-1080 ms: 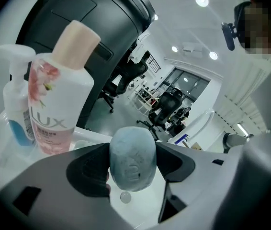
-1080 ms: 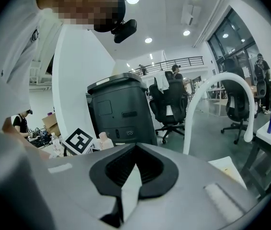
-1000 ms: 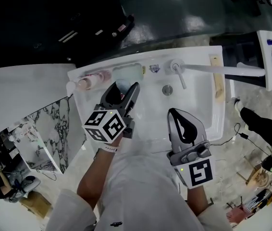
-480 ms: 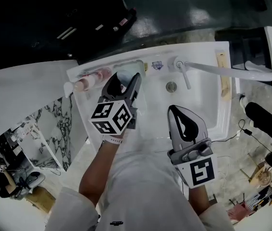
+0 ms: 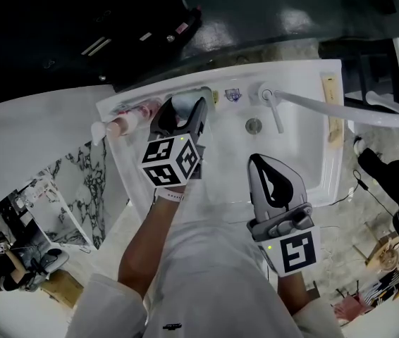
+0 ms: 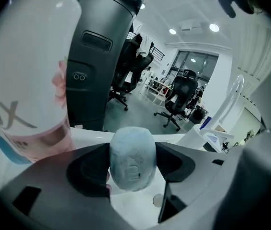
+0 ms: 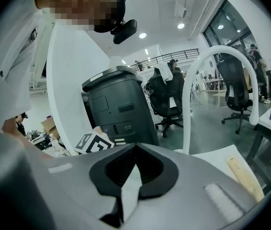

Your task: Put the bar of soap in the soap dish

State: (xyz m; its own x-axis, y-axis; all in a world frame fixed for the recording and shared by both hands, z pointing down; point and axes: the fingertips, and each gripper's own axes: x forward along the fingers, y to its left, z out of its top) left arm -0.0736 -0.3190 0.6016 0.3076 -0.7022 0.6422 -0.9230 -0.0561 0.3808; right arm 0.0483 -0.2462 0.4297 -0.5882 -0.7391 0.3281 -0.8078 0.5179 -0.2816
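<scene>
A pale blue bar of soap (image 6: 132, 159) sits upright between the jaws of my left gripper (image 6: 133, 164), which is shut on it. In the head view the left gripper (image 5: 182, 113) hovers over the back left corner of the white sink (image 5: 305, 167), with the soap (image 5: 184, 104) at its tips. The pale green soap dish (image 5: 205, 94) lies just beyond, mostly hidden by the jaws. My right gripper (image 5: 275, 183) is shut and empty over the sink's front edge. Its jaws (image 7: 133, 164) meet in the right gripper view.
A pink and white bottle (image 5: 123, 122) lies on the sink's back left rim, close to the left jaw (image 6: 28, 80). The faucet (image 5: 265, 96) with its long white spout (image 5: 326, 104) stands at the back, the drain (image 5: 254, 125) below it. A wooden piece (image 5: 330, 111) rests on the right rim.
My left gripper has carried the soap toward the back of the sink, closer to the soap dish. The right gripper has stayed where it was.
</scene>
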